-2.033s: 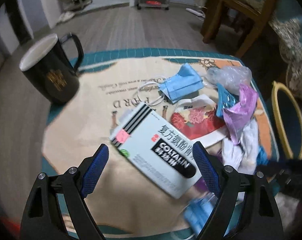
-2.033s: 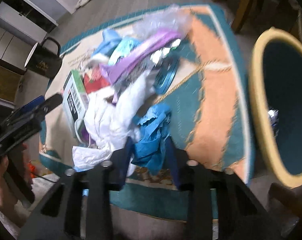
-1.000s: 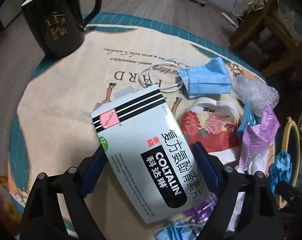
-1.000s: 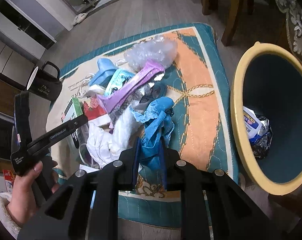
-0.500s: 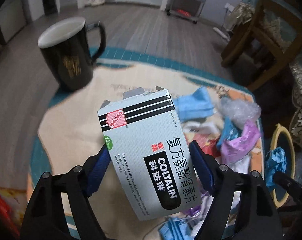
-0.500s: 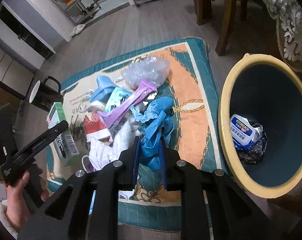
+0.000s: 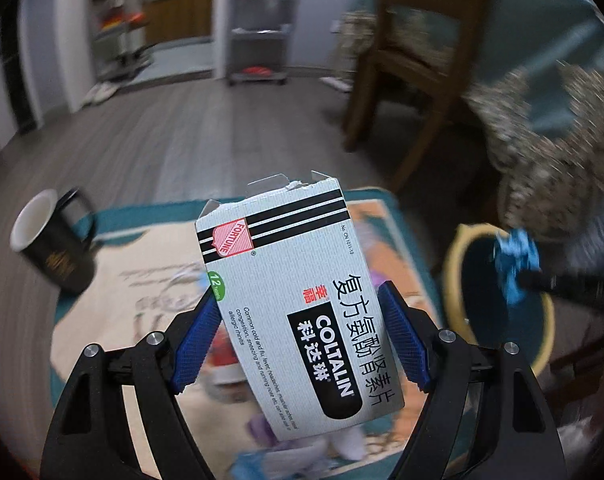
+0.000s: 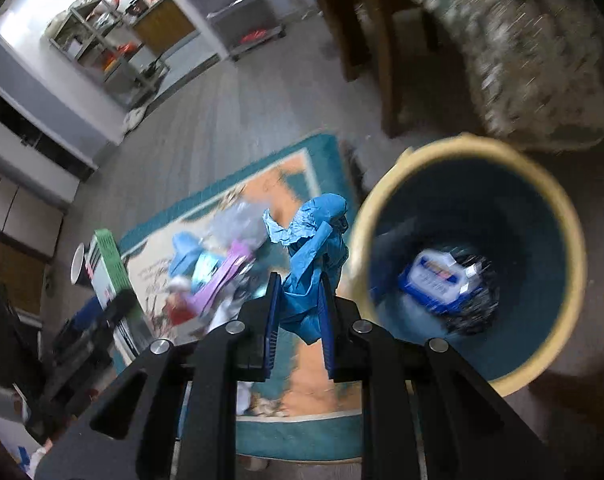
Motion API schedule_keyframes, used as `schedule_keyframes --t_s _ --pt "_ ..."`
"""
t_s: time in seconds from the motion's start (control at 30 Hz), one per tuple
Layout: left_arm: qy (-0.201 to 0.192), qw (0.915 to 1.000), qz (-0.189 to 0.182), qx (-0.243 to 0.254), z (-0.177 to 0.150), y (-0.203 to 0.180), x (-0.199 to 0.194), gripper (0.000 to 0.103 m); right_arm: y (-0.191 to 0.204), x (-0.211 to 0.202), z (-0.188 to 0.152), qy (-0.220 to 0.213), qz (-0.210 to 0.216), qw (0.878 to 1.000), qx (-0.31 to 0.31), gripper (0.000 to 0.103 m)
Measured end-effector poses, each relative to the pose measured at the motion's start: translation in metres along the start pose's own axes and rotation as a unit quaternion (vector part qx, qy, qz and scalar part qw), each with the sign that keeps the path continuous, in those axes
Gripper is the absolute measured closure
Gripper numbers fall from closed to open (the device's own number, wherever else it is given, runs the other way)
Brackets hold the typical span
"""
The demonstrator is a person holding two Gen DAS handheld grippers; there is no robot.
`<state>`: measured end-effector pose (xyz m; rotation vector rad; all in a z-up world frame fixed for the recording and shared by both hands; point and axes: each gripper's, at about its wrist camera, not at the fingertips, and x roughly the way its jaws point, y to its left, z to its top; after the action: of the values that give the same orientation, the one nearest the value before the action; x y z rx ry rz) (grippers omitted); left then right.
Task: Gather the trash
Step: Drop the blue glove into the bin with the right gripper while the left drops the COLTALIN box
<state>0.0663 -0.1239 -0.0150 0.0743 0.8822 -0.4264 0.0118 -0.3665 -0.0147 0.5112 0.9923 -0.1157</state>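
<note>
Now carrying two pieces at once. Left gripper (image 7: 302, 340) clamps a medicine box (image 7: 290, 296) across its flat width, blue pads (image 7: 402, 340) pressed on the long edges, box lifted clear above the mat (image 7: 114, 248) and tilted, torn flap at the far end. Probably light and nearly empty, stiff along the edges but easy to crush across the face; best held as here, on the edges near the middle, with modest squeeze. Right gripper (image 8: 298, 316) pinches a crumpled blue glove (image 8: 314, 264), fingers nearly closed on the bunched middle, loose ends flopping above and below. Soft, weightless, slick-looking; likely to slip or cling, so better taken by the thick wad than by a stray end. Glove hangs just beside the rim of the bin (image 8: 558, 216), not yet over the opening; some wrappers (image 8: 442, 280) already lie at the bottom. More litter (image 8: 222, 272) left piled on the mat, a mug (image 7: 50, 240) standing at its far corner, apart from the pile.
</note>
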Motion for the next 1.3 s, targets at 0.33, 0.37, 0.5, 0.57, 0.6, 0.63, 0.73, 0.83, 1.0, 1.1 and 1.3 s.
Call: schedule_keyframes --t_s 0.33,0.37,0.5,0.57,0.6,0.63,0.73,0.83,1.0,1.1,1.3 --pt "0.007 0.9942 -0.086 0.064 0.006 -0.096 0.020 0.024 -0.079 -0.033 0.016 -0.018 -0.039 0.998 0.036 0.086" --pt "0.010 0.9936 -0.089 0.070 0.005 -0.103 0.023 0.024 -0.091 -0.031 0.015 -0.013 -0.039 0.998 0.052 0.086" --pt "0.023 0.9908 -0.105 0.081 -0.001 -0.123 0.040 0.024 -0.116 -0.023 0.013 0.007 -0.047 0.997 0.065 0.086" --pt "0.032 0.9890 -0.119 0.082 -0.003 -0.133 0.051 0.024 -0.124 -0.020 0.013 0.014 -0.049 0.996 0.069 0.086" --pt "0.035 0.9882 -0.125 0.081 -0.003 -0.136 0.055 0.024 -0.129 -0.018 0.012 0.019 -0.049 0.996 0.072 0.086" --pt "0.038 0.9872 -0.133 0.080 -0.003 -0.141 0.060 0.024 -0.133 -0.017 0.011 0.022 -0.051 0.996 0.076 0.086" --pt "0.044 0.9842 -0.148 0.087 -0.002 -0.155 0.073 0.024 -0.145 -0.012 0.011 0.032 -0.061 0.994 0.081 0.086" --pt "0.048 0.9804 -0.170 0.086 0.001 -0.163 0.082 0.024 -0.157 -0.006 0.010 0.043 -0.075 0.993 0.078 0.086" --pt "0.057 0.9748 -0.196 0.091 -0.001 -0.172 0.094 0.021 -0.166 -0.002 0.008 0.050 -0.083 0.992 0.080 0.085" --pt "0.057 0.9726 -0.204 0.094 -0.004 -0.175 0.095 0.013 -0.165 -0.001 0.010 0.047 -0.082 0.992 0.078 0.082" --pt "0.044 0.9747 -0.192 0.105 -0.006 -0.168 0.082 0.012 -0.159 0.000 0.012 0.043 -0.083 0.993 0.069 0.062"
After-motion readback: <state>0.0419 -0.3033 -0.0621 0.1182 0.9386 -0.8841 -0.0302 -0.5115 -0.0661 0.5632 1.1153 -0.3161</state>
